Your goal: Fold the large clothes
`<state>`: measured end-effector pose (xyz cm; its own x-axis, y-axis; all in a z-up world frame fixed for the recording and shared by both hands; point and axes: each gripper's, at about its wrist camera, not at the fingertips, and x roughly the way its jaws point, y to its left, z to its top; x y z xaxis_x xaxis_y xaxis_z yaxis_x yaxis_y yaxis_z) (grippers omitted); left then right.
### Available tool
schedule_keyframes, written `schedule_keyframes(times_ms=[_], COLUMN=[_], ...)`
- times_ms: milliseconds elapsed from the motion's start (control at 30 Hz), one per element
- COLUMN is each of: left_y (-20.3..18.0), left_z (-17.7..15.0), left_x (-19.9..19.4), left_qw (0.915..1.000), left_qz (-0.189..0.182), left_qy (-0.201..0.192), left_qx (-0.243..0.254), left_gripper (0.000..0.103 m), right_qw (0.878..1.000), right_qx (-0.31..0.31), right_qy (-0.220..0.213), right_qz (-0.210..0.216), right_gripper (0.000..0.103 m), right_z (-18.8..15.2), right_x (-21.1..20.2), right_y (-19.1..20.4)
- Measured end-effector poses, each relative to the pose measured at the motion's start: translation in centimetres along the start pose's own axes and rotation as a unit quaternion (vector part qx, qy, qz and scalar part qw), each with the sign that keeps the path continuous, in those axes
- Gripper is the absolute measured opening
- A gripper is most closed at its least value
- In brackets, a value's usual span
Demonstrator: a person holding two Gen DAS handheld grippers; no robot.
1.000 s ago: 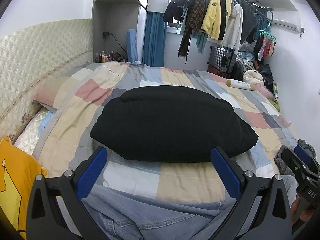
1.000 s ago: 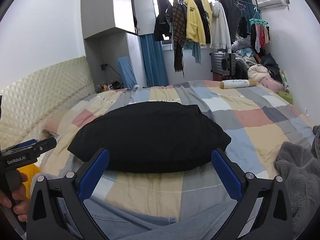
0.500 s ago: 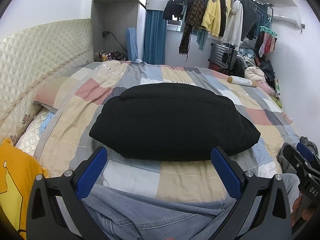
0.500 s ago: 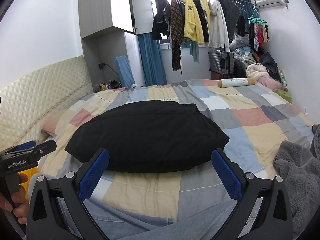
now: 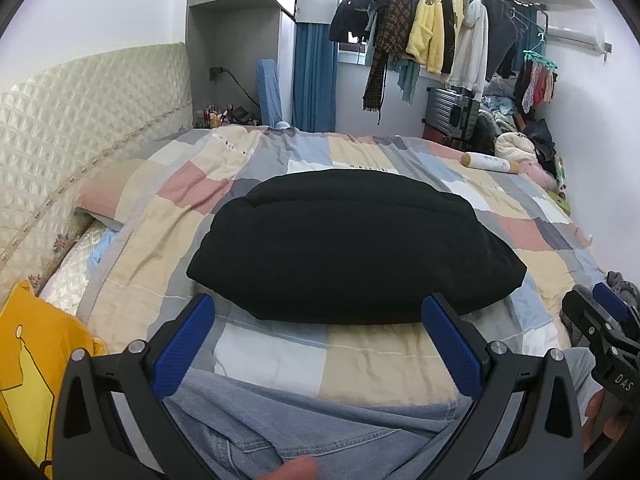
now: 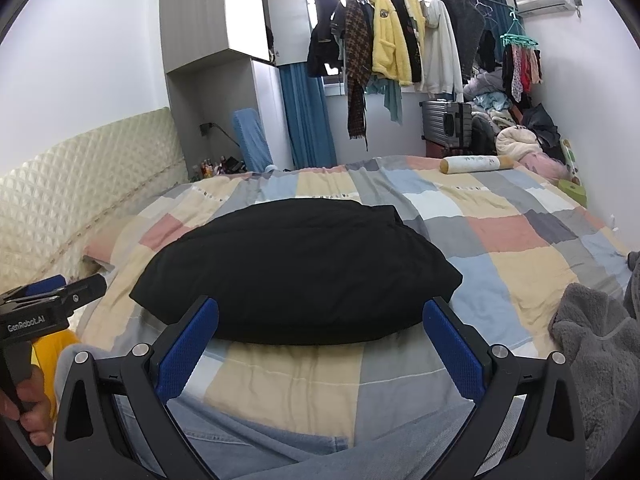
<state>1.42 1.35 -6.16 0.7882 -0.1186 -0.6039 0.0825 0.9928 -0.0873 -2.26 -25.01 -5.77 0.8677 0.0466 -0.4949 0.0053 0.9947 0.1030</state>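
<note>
A black padded garment lies folded into a compact bundle in the middle of the patchwork quilt; it also shows in the right wrist view. My left gripper is open and empty, held back from the garment's near edge. My right gripper is open and empty too, also just short of the near edge. Each gripper shows at the side of the other's view: the right one, the left one.
A grey fleece garment lies on the bed at the right. A yellow cushion sits at the left by the quilted headboard. A rolled bolster lies far right. Clothes hang on a rack at the back. Denim-clad legs are below.
Both grippers have lifted slightly and tilted up, so the black garment sits a little lower in both views. Nothing was gripped or released.
</note>
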Motion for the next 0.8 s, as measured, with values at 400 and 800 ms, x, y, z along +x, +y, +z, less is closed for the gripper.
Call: schedule_keyframes(times_ms=[400,800], left_y=[-0.01,-0.3], left_z=[0.17,0.11], left_x=[-0.19,-0.44], left_qw=[1.0,1.0], left_qz=[-0.006,-0.009], left_qy=[-0.001,0.002], left_qx=[-0.002,-0.003], left_gripper=[0.103,0.103], right_qw=[1.0,1.0], right_qx=[-0.003,-0.007], right_qy=[-0.005,-0.008], right_qz=[-0.007,-0.007], right_gripper=[0.103,0.103], right_z=[0.31,0.38], right_x=[-0.28,-0.41], right_y=[-0.36,-0.29])
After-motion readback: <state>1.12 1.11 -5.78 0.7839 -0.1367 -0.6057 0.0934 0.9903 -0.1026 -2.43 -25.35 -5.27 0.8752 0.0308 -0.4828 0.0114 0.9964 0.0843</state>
